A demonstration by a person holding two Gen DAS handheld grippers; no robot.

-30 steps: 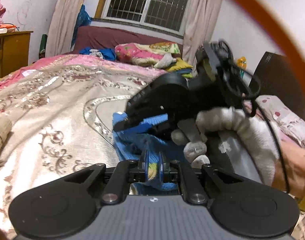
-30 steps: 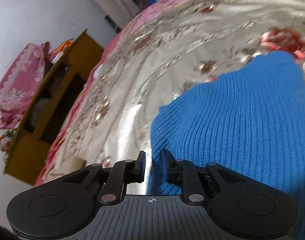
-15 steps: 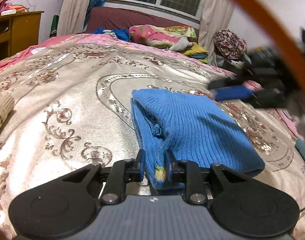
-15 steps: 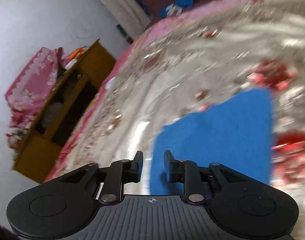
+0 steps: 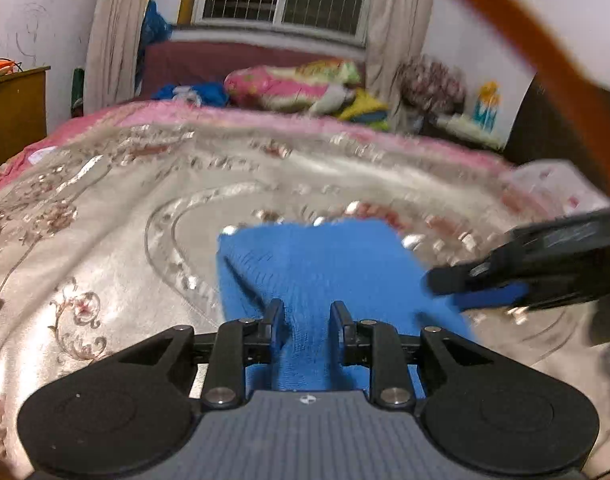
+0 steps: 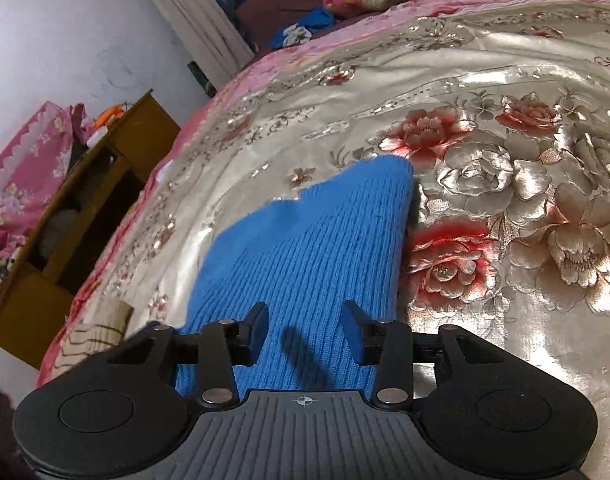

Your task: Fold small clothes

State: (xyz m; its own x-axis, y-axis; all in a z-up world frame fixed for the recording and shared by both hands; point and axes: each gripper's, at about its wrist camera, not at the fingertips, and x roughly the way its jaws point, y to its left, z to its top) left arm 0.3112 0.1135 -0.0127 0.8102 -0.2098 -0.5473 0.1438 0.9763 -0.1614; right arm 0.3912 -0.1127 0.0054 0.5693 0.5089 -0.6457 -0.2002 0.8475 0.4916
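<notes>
- A small blue knit garment point(image 5: 325, 264) lies folded on the shiny flowered bedspread point(image 5: 105, 208), near the middle of the bed.
- The left gripper point(image 5: 307, 316) is low over the near edge of the knit. A ridge of the blue cloth sits between its jaws. The gap is small, but I cannot tell if the pads press the cloth.
- The right gripper point(image 6: 305, 326) is over the same knit, seen from the other side. Its jaws are opening. The cloth lies under them and the pads do not touch it.
- The knit looks soft, thick and light. It will bend and flop, not stay stiff. I think it will sag if you lift it by one spot.
- The bedspread looks slick, so the knit may slide if it is pushed.
- A good place to hold is a corner or a folded edge, where the layers are thick. Two corners at once would keep it flat.
</notes>
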